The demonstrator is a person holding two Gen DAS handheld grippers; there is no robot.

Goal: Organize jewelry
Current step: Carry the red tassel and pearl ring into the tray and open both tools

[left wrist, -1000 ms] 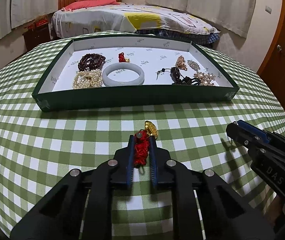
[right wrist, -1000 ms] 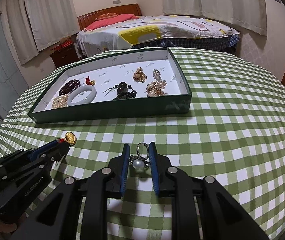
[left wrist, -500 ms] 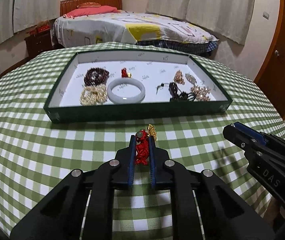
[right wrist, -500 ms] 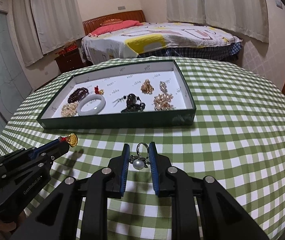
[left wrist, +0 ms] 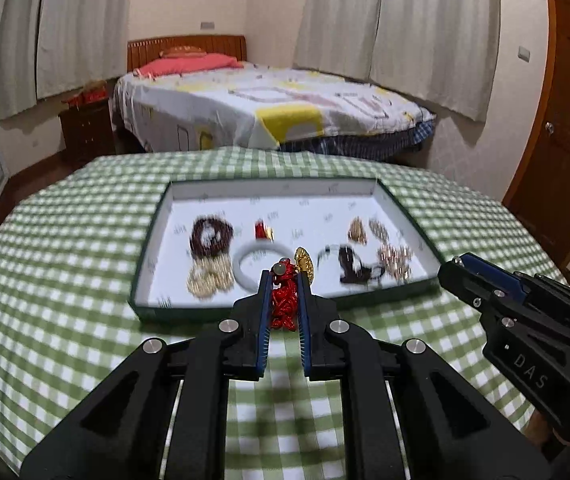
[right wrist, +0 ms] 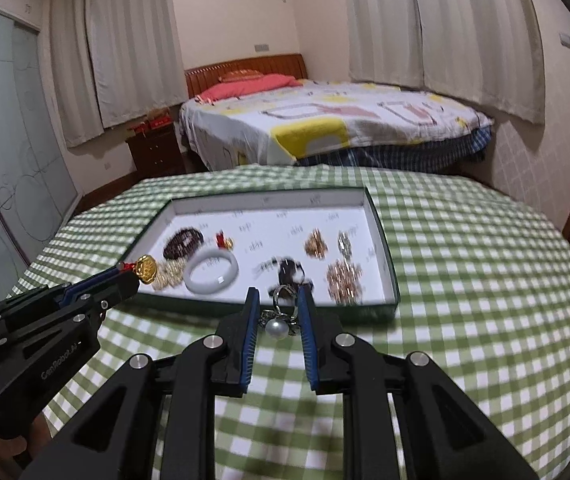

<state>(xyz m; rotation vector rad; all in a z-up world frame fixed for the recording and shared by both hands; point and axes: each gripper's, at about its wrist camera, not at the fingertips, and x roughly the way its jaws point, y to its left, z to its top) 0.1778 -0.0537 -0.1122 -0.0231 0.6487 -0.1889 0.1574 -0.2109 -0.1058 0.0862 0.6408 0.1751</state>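
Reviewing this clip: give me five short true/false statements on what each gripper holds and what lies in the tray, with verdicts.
1. The left gripper is shut on a red charm with a gold piece. True.
2. The right gripper is empty. False: it is shut on a pearl ring.
3. A white bangle lies in the tray. True.
4. The tray sits on a plain white cloth. False: the tablecloth is green and white check.
5. The bangle stands on the tablecloth beside the tray. False: it lies inside, near the dark beads.
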